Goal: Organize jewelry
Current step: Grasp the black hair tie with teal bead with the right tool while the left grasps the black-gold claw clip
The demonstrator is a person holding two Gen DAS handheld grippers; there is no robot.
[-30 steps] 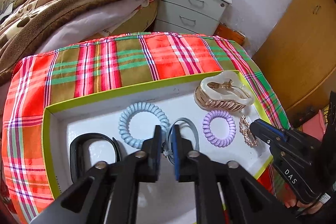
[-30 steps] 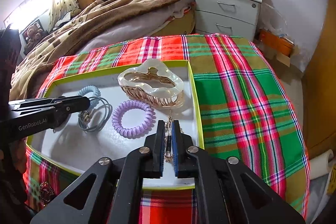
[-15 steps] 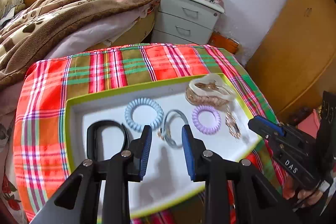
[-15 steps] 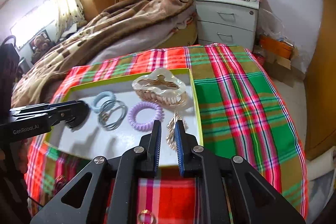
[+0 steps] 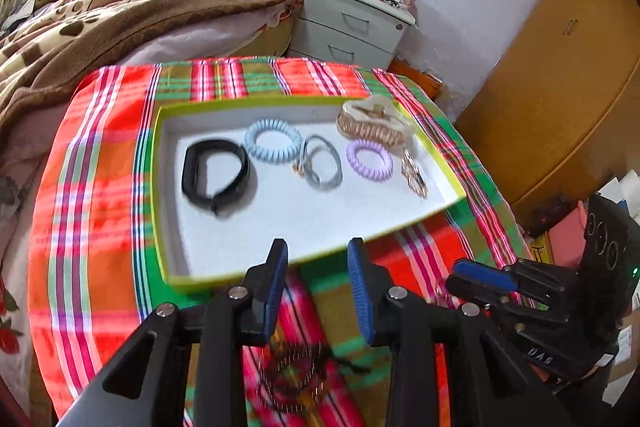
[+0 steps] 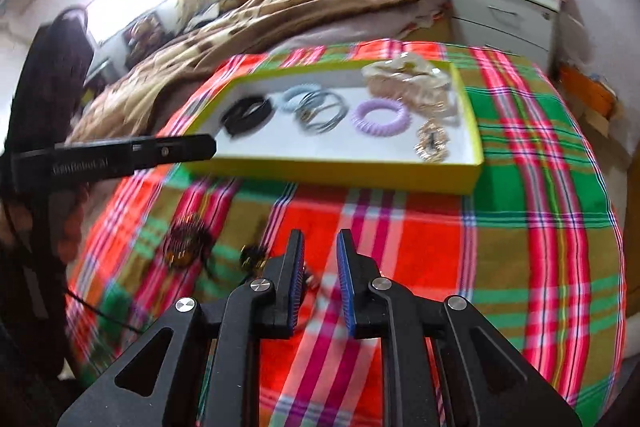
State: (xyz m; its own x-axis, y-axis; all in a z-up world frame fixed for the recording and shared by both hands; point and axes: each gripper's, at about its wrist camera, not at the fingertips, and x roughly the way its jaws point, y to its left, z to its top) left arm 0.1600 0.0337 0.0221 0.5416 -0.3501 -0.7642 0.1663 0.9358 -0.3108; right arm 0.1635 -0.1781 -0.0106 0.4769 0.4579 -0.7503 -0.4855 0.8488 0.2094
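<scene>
While we are cataloguing the shallow yellow-green box (image 5: 158, 163) sitting on the plaid tabletop (image 5: 100, 187), we are counting six pieces lying on its white floor. From its left: a black band (image 5: 214, 175); a pale blue coil tie (image 5: 273, 140); a grey looped tie with a small gold charm (image 5: 322, 163), just beside the blue one; a lilac coil tie (image 5: 370, 161); a cream and gold claw clip (image 5: 374, 125) at the far right corner; and a gold earring (image 5: 416, 177) lying near the right wall, in front of the clip.

Outside the box, on the cloth, we are noting a dark beaded piece (image 6: 186, 241) and a smaller dark and gold piece (image 6: 252, 254), both too blurred to name.

We are holding the left gripper (image 5: 317, 289) over the near edge of the box, its fingers standing well apart with nothing between them. The right gripper (image 6: 320, 281) is over bare cloth in front of the box, its fingers opening narrowly, also with nothing between them.

Against a second ago, we are recording these changes: the left fingers, then closed around the grey tie, are now off it and drawn back; the right fingers, then pinching the earring, are now clear of it; both ornaments are lying inside the box.
</scene>
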